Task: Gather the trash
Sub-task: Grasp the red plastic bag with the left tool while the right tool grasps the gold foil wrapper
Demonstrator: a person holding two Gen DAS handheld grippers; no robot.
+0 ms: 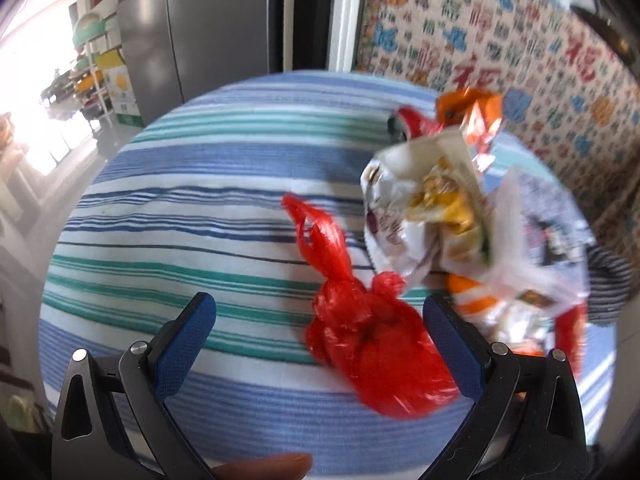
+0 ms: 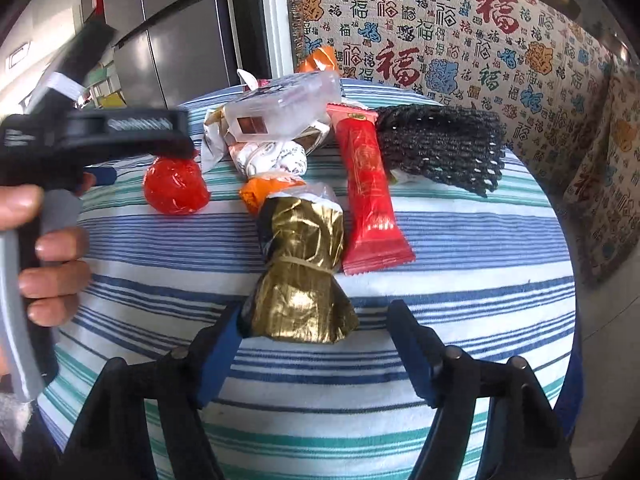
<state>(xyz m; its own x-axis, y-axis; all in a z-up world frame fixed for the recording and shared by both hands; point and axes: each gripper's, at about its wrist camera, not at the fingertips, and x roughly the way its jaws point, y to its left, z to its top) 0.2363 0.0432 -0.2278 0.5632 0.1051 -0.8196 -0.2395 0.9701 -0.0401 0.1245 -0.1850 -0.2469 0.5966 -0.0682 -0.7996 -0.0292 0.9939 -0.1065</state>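
Jaws of both grippers stand apart, clamped on nothing. On the left gripper point(image 1: 320, 344) the red knotted bag point(image 1: 376, 344) lies between the jaws but close against the one at 3 o'clock, well apart from the one at 9 o'clock; whether it touches the pad cannot be told. On the right gripper point(image 2: 316, 344) the gold foil wrapper point(image 2: 302, 276) rests at 12 o'clock, its lower edge beside the jaw at 9 o'clock. All trash lies on the striped worktop point(image 1: 180, 216). Judged risks: an off-centre closure on the red knotted bag is likely to push it sideways or pinch only thin film, which may slip or tear. Its twisted handle point(image 1: 316, 232) points toward 11 o'clock and could drag on the heap of white wrappers point(image 1: 424, 208) at 1 o'clock, pulling pieces off the worktop. The gold foil wrapper, bound by a rubber band, is crumpled and smooth; a grip on its flared skirt alone may crush it and lose hold. The red sachet point(image 2: 370, 196) lies just beside it at 1 o'clock and could be caught by the jaw.
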